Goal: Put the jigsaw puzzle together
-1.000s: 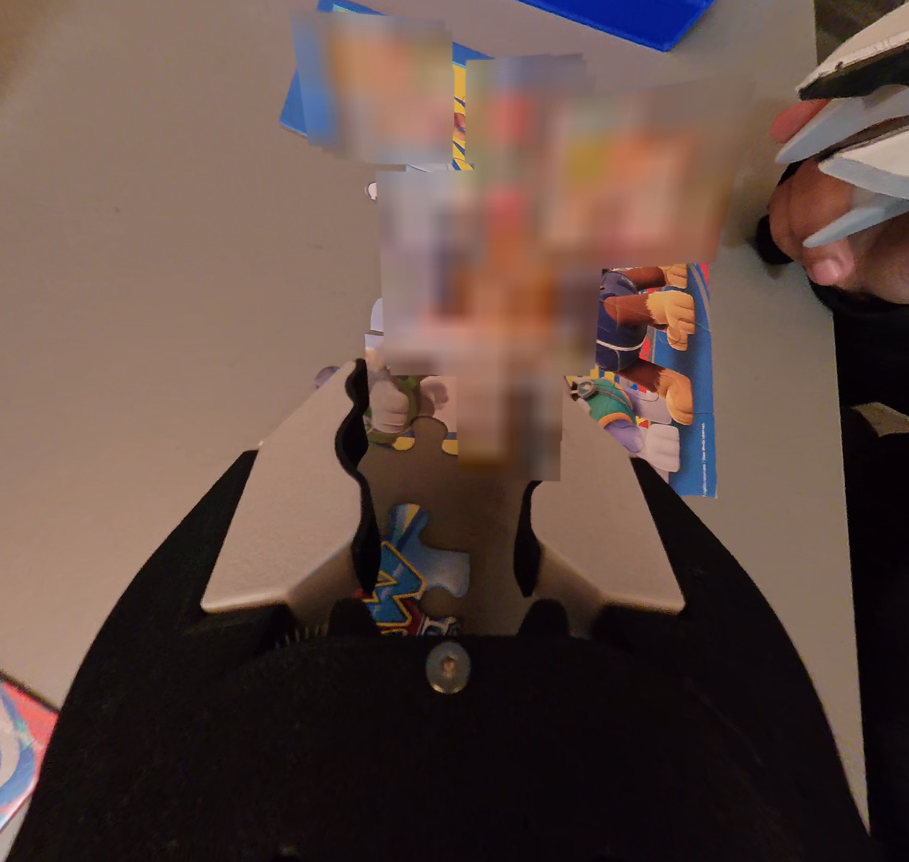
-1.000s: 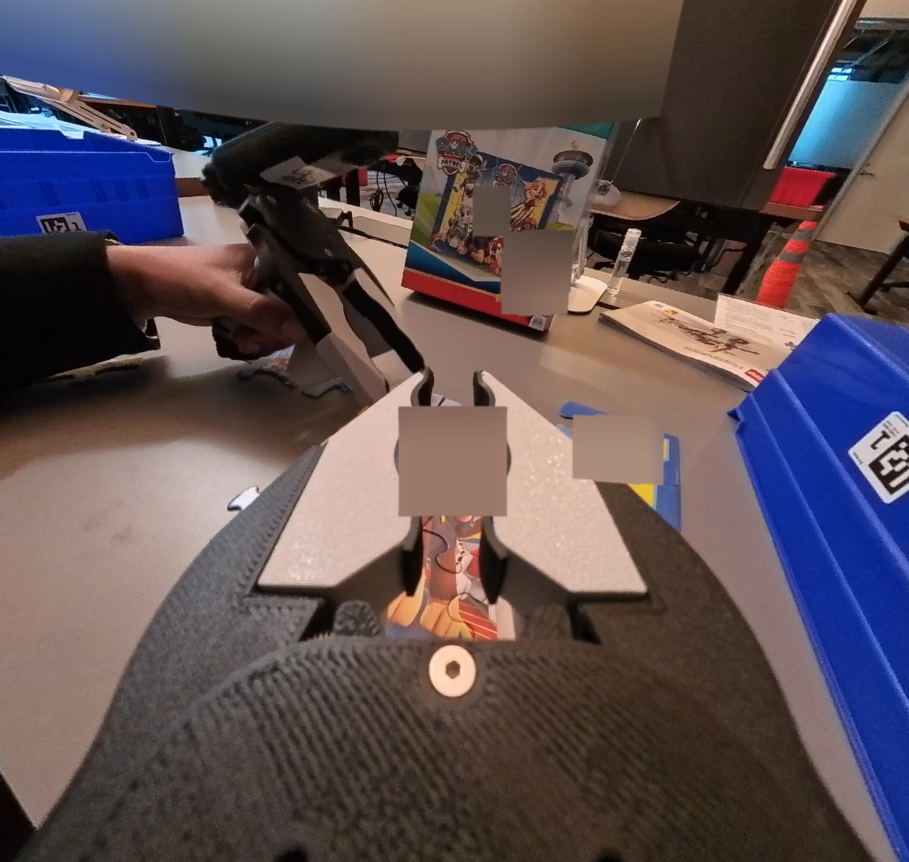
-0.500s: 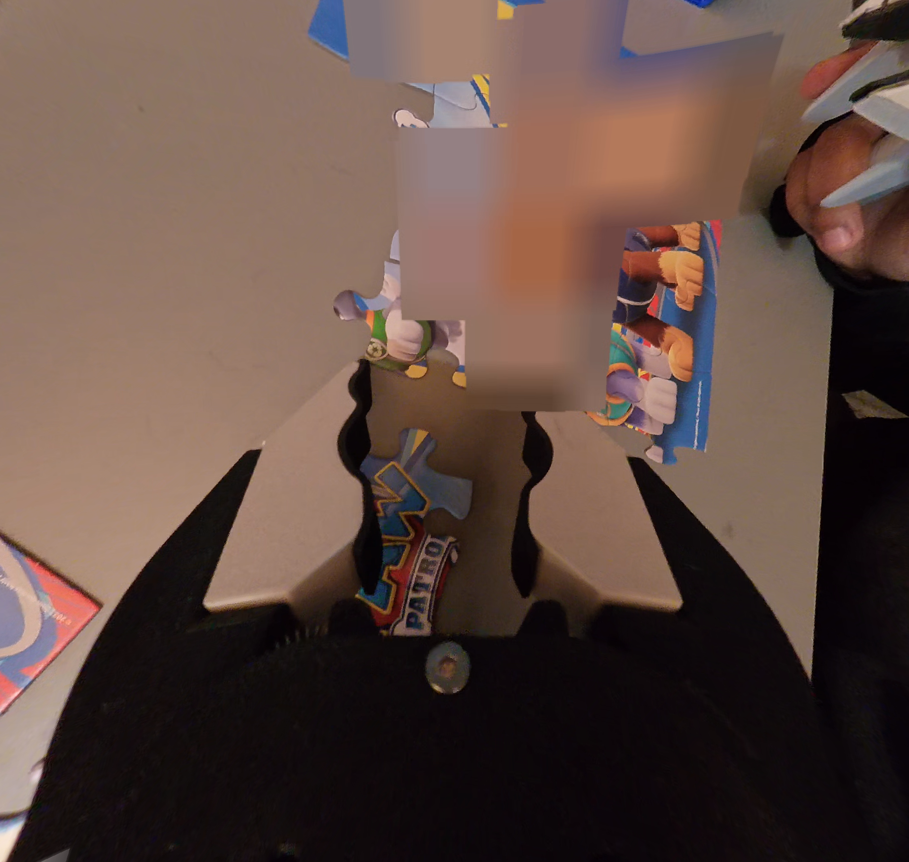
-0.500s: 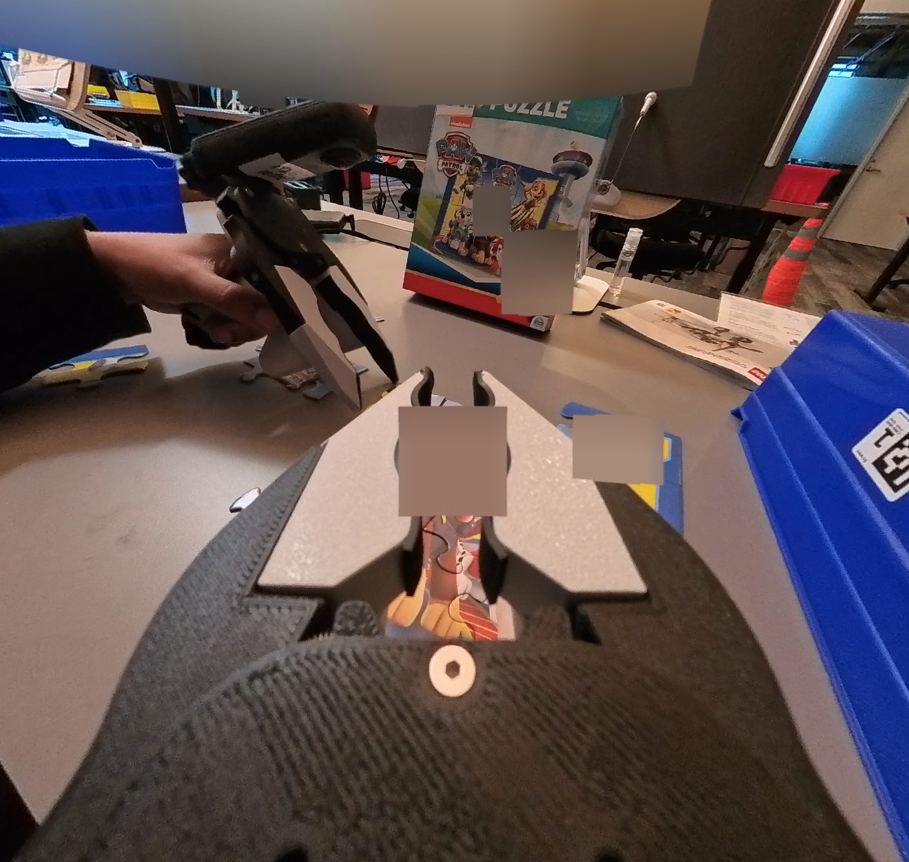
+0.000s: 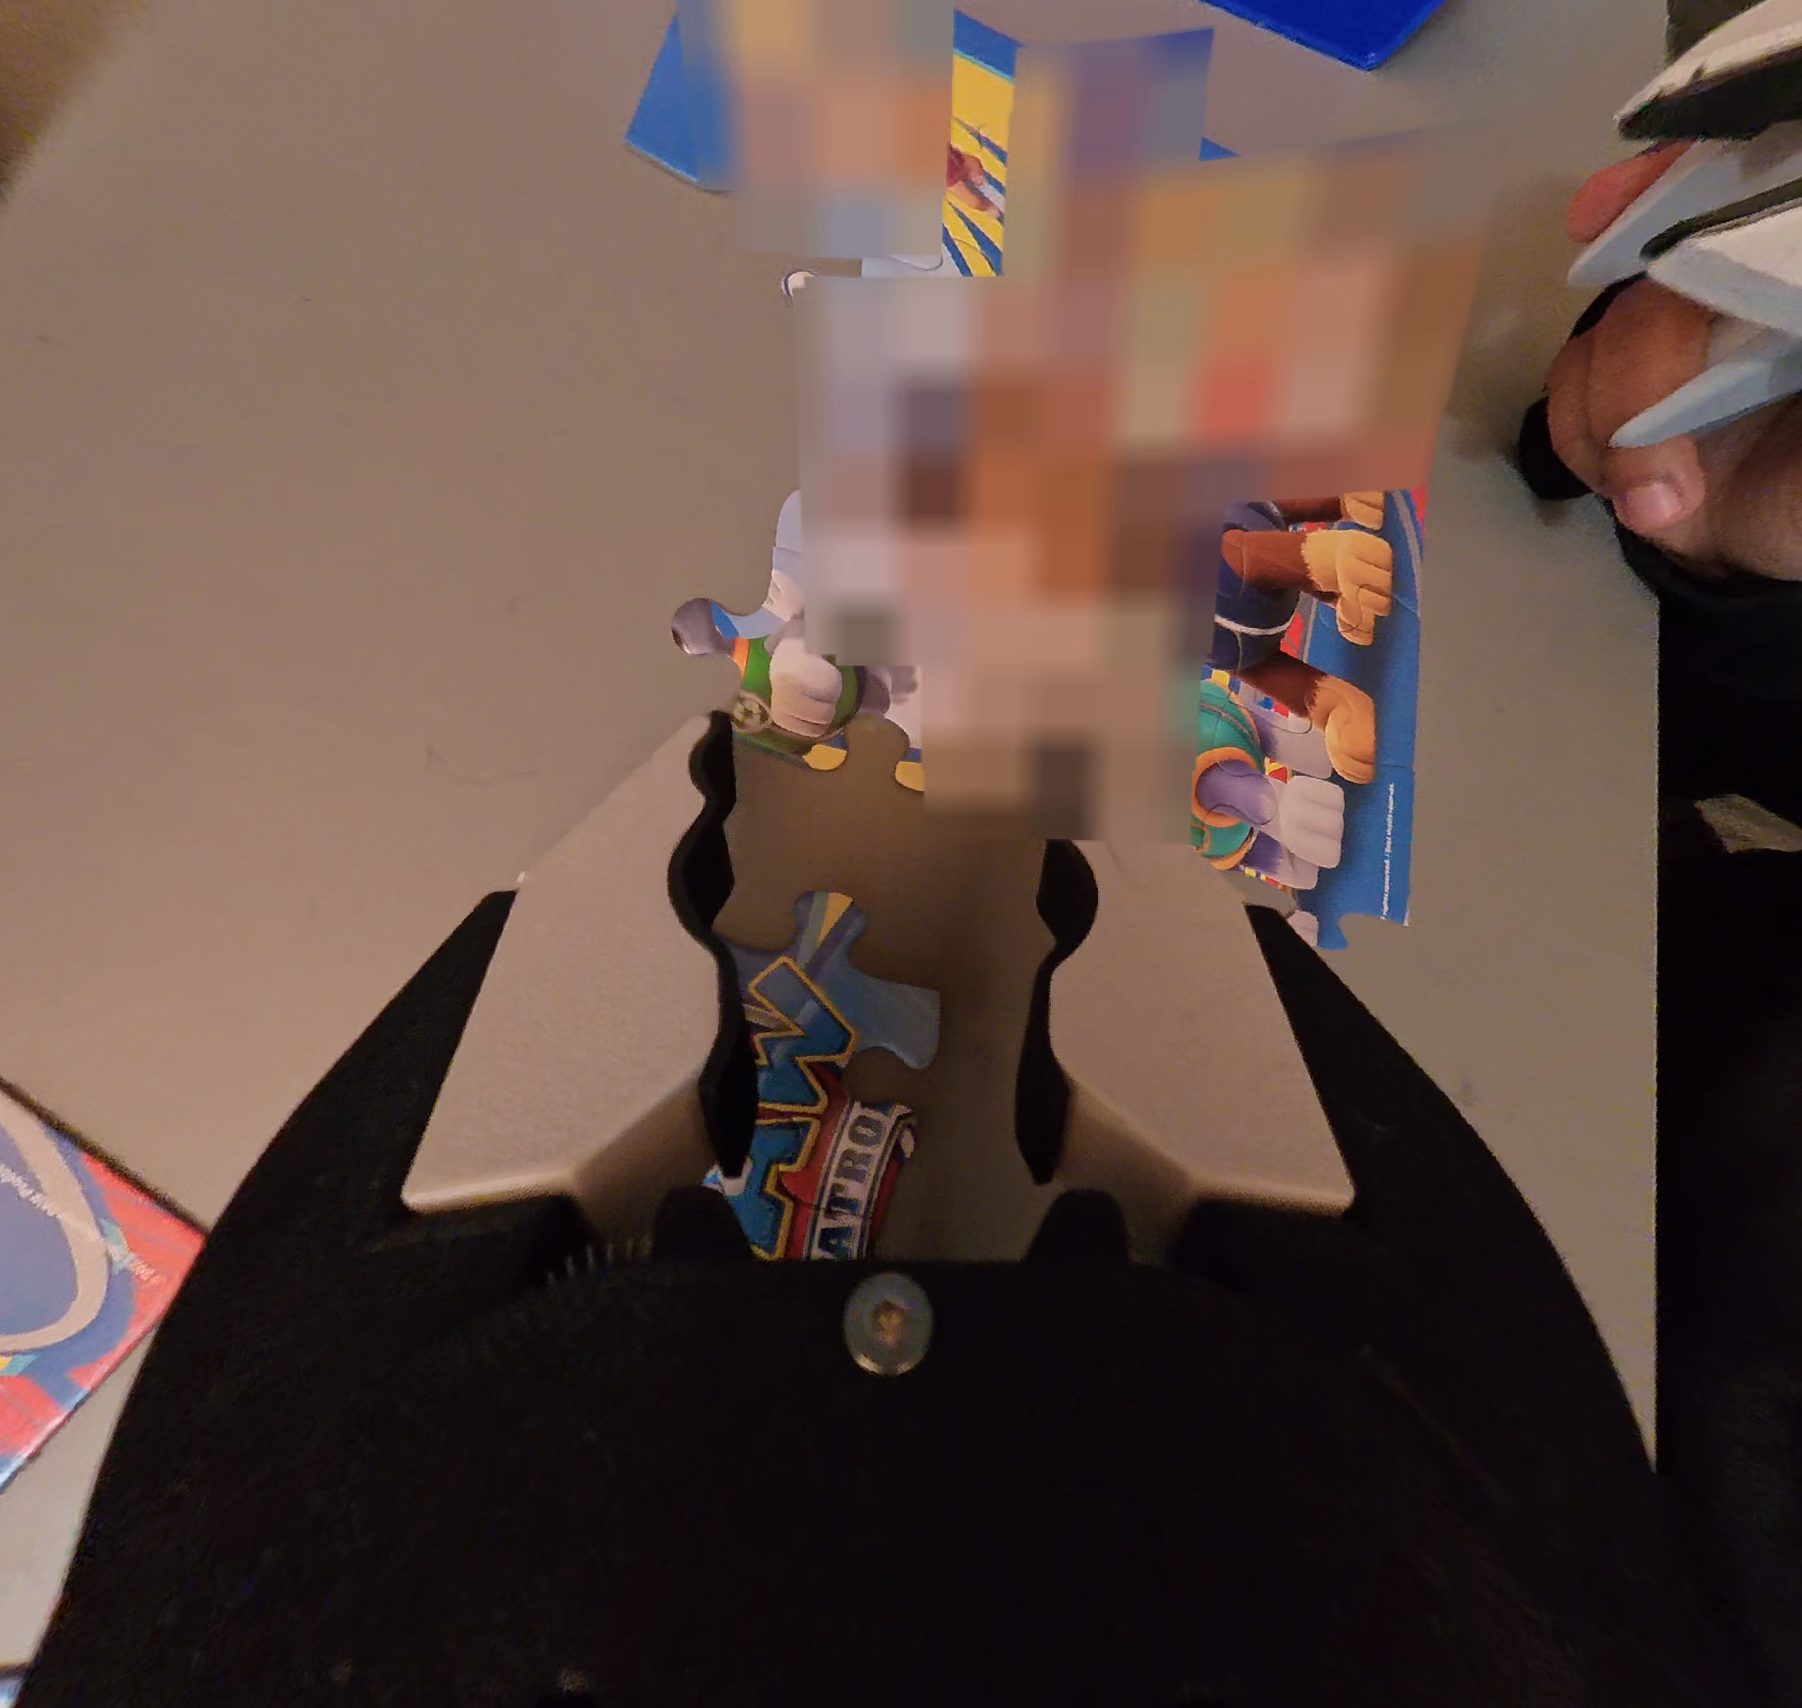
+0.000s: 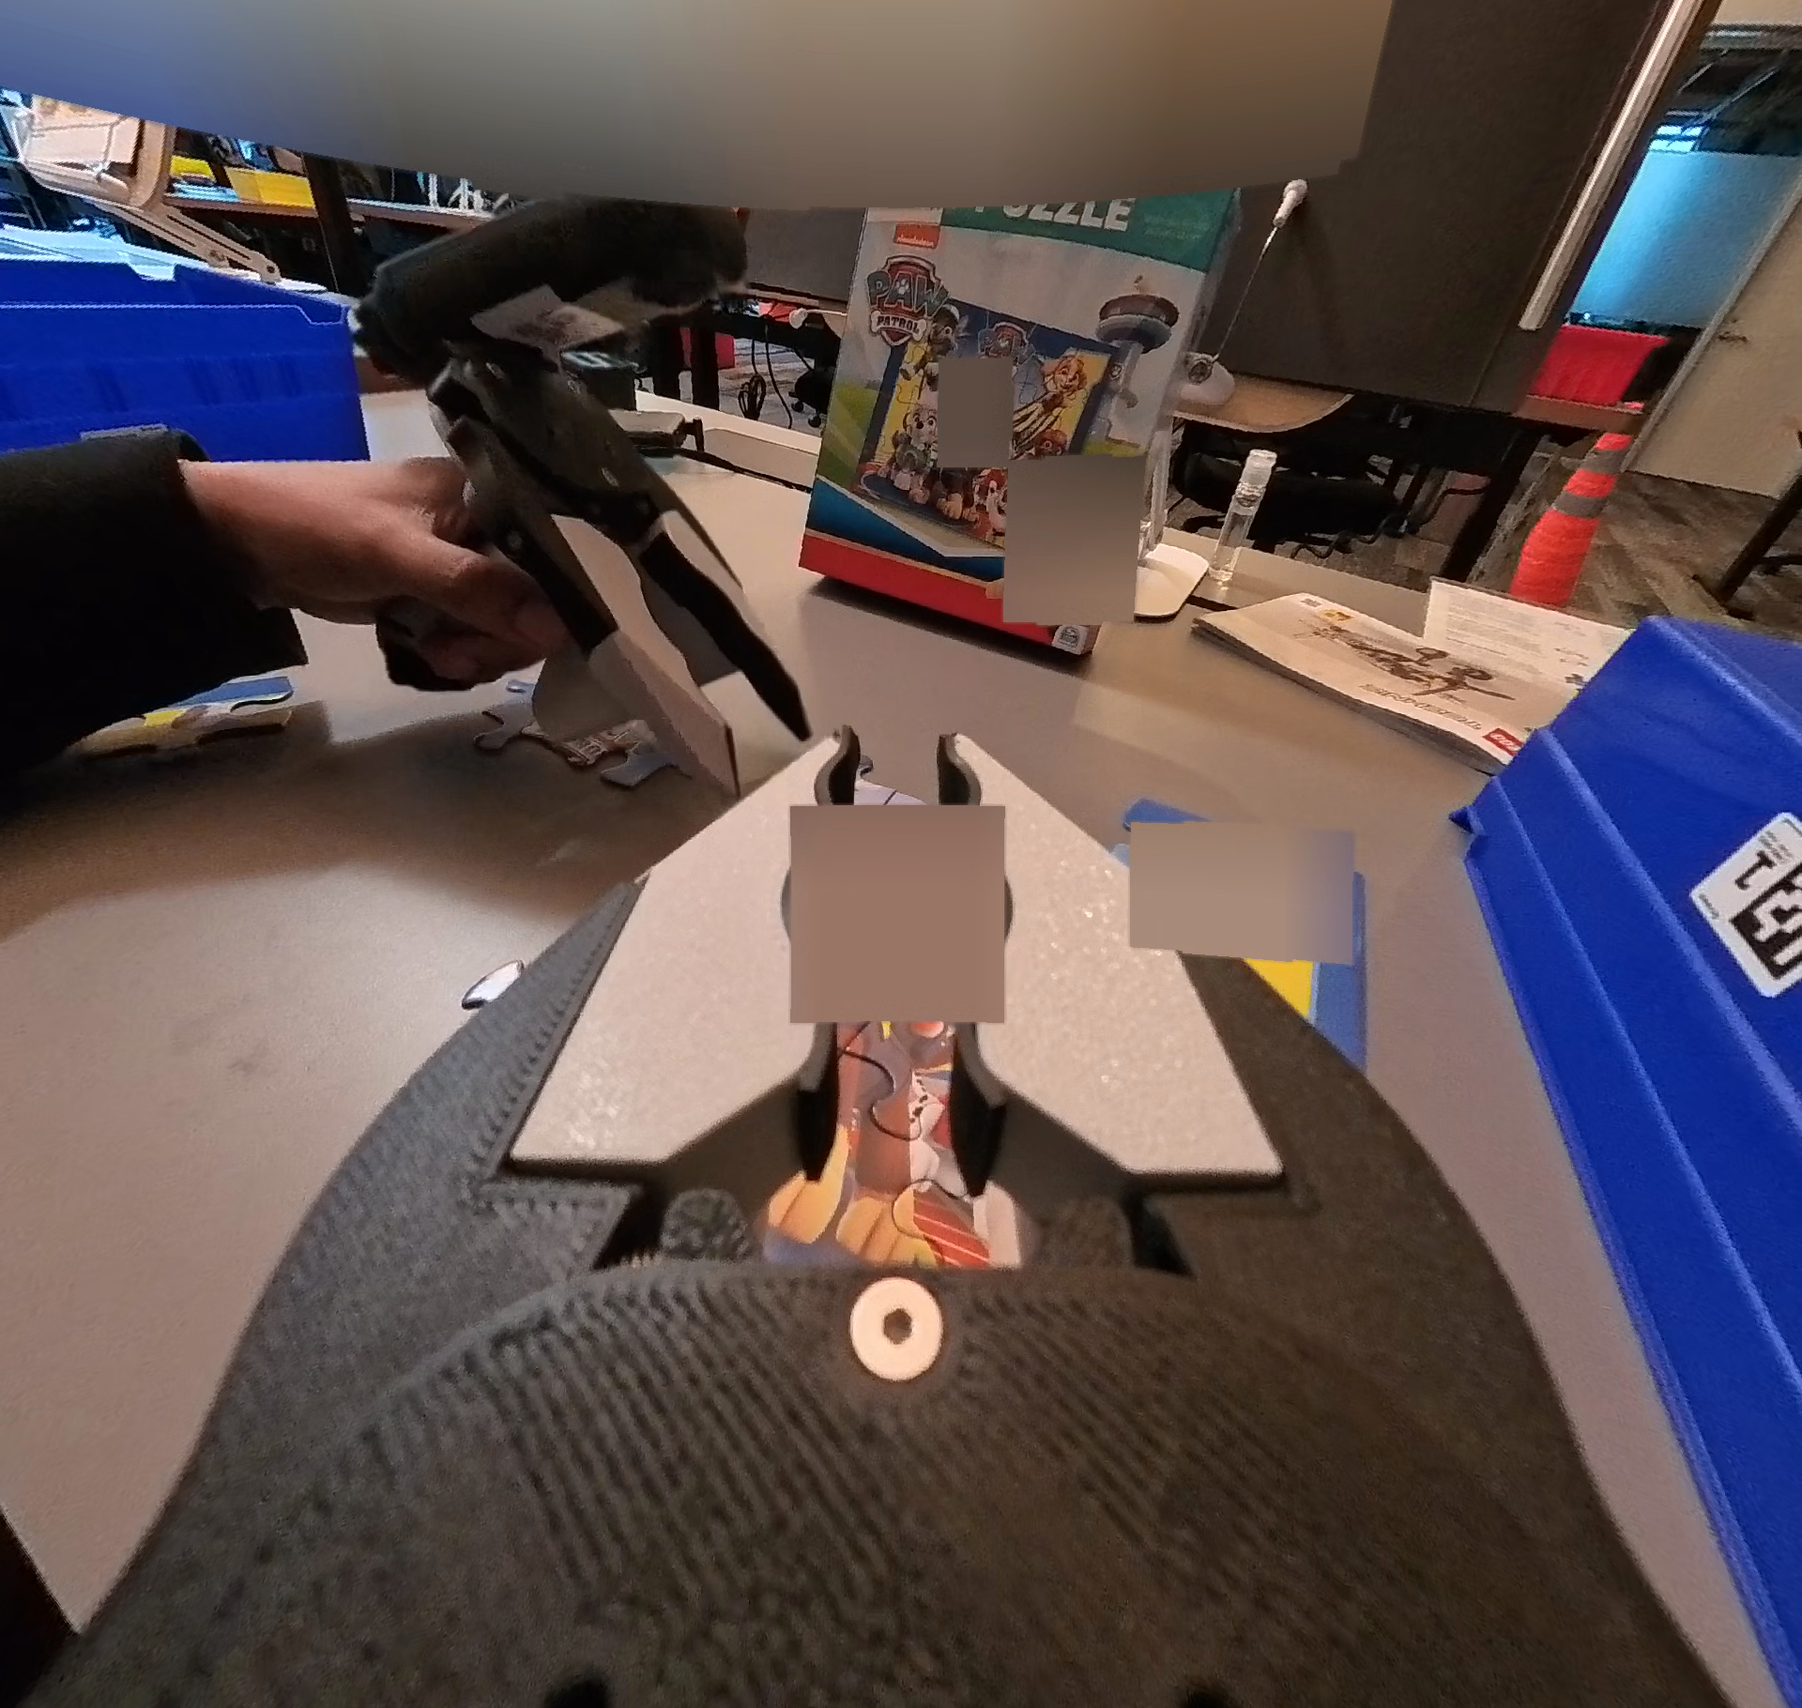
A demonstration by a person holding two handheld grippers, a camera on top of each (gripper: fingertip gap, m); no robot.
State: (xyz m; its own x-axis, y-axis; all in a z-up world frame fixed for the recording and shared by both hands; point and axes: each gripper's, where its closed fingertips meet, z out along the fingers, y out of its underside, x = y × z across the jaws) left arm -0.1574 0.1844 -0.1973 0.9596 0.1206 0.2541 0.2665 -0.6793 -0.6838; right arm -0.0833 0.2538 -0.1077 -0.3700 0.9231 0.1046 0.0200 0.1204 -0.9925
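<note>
Since a second ago your left gripper [image 5: 887, 793] has tipped up and drawn closer to the right one, so more of the loose puzzle piece shows between its fingers; the right gripper [image 6: 895, 754] has not shifted.

Both grippers are over the grey table [image 5: 293, 491]. A blue bin [image 6: 1658, 1076] stands at your right, and the puzzle box [image 6: 1024, 413] stands upright well beyond both grippers. The joined part of the puzzle [image 5: 1307, 686] lies flat just ahead of the left fingertips and a little to their right, and the right gripper sits directly above it.

Your left fingers [image 5: 702, 881] are wide apart and grip nothing. The loose puzzle piece [image 5: 829, 1027] lies flat on the table beneath them, its long axis running along the fingers. It sits close by the left finger and well clear of the right one, set back from the tips. The left gripper is the nearer one to it.

Your right fingers stand narrowly apart. Their tips look bare, though a blurred patch covers the middle of the gap, so that is only probable.
</note>
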